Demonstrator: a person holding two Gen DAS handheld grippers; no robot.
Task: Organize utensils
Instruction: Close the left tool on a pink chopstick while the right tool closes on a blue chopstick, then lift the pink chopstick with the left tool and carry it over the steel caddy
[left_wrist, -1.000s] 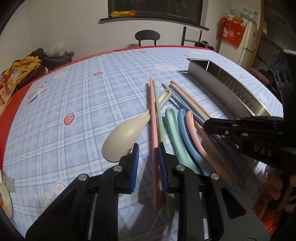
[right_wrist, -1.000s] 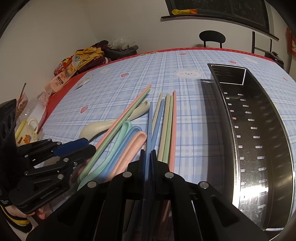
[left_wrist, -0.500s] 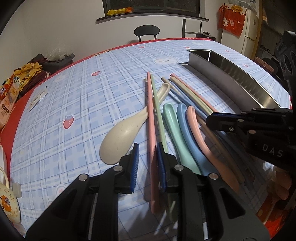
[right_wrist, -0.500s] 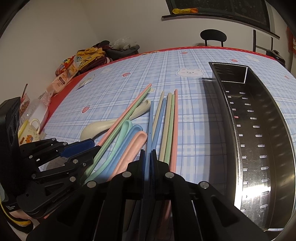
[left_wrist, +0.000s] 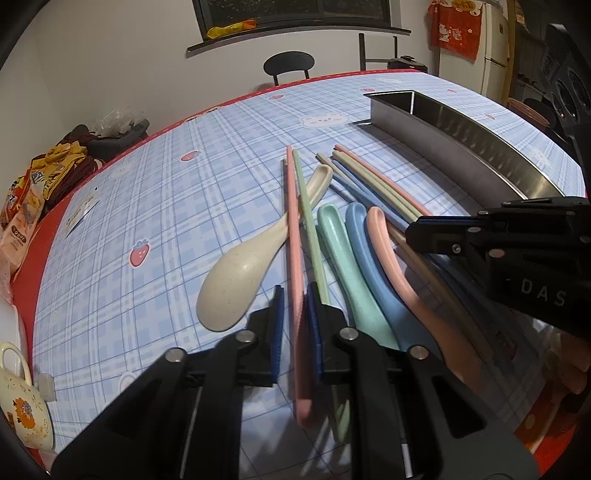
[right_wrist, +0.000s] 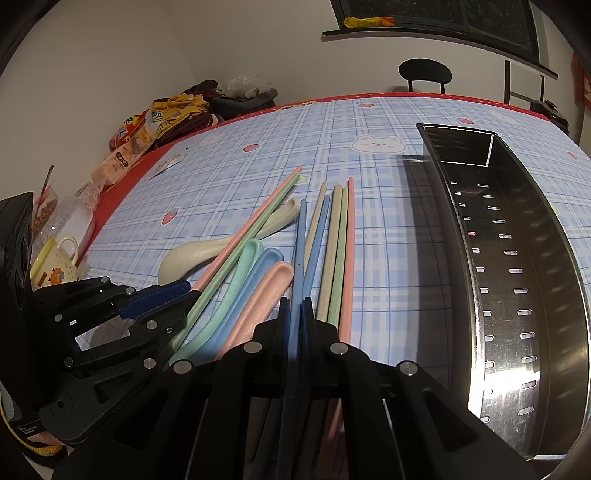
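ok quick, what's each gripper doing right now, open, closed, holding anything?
Left gripper: has just closed on the pink chopstick.
Right gripper: closed on a blue chopstick.

Home dining room, plaid tablecloth (left_wrist: 155, 206), chair (left_wrist: 288, 64), fridge (left_wrist: 496, 44), mug (left_wrist: 22, 410)

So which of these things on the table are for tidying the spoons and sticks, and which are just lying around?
For the job:
- pink chopstick, clamped in the left gripper
- blue chopstick, clamped in the right gripper
- the other chopsticks
- cream spoon
- green, blue and pink spoons
- metal tray

Just lying about:
- mug
- snack packets
- clothes pile
- chair
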